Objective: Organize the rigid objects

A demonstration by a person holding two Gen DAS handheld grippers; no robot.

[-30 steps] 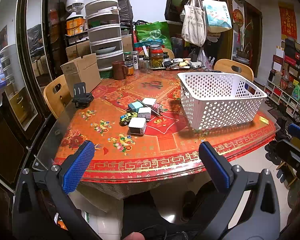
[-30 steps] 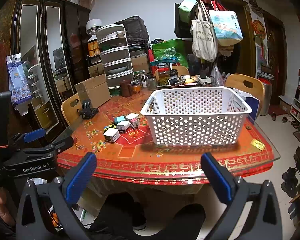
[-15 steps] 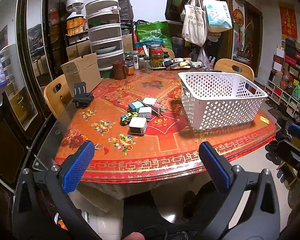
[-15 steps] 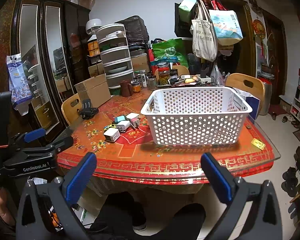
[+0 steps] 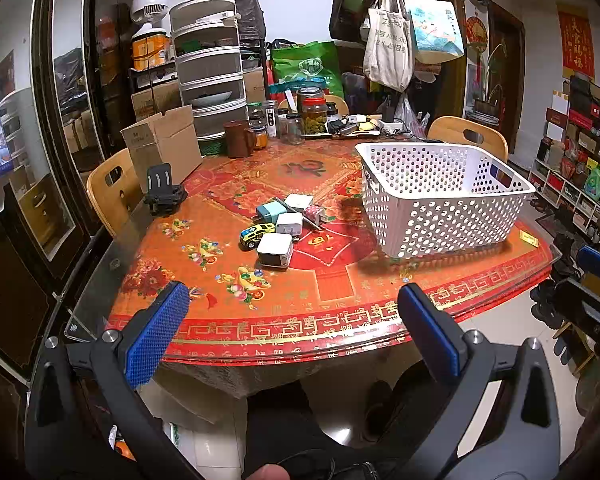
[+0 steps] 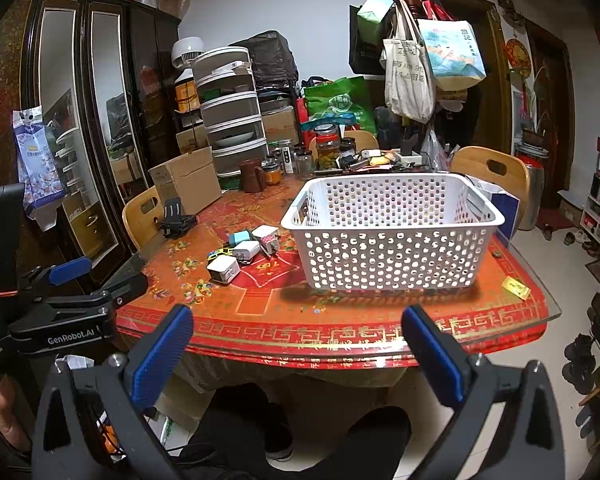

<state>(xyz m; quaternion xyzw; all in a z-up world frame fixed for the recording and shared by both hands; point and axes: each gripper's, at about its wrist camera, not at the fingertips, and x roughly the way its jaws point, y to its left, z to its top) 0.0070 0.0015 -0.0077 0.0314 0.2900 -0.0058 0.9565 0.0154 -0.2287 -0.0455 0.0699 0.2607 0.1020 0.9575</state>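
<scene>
White plastic charger [image 5: 275, 250] nearest you looks light, stiff and slick; pinch its flat sides. Your left gripper [image 5: 292, 332] and right gripper [image 6: 300, 344] both gape, empty.

A white perforated plastic basket [image 5: 440, 196] stands upright on the right part of the table, its open top showing nothing inside. Well left of it lies a tight cluster of small items: a white charger block [image 5: 275, 250] nearest, a yellow-and-black toy car [image 5: 256, 234] just left of and behind it, a second white charger [image 5: 289, 225], a pale blue plug adapter [image 5: 271, 212], a white square adapter [image 5: 299, 202] farthest, and a pink patterned plug [image 5: 314, 214] on the cluster's right, beside a thin dark stick [image 5: 300, 215].
</scene>
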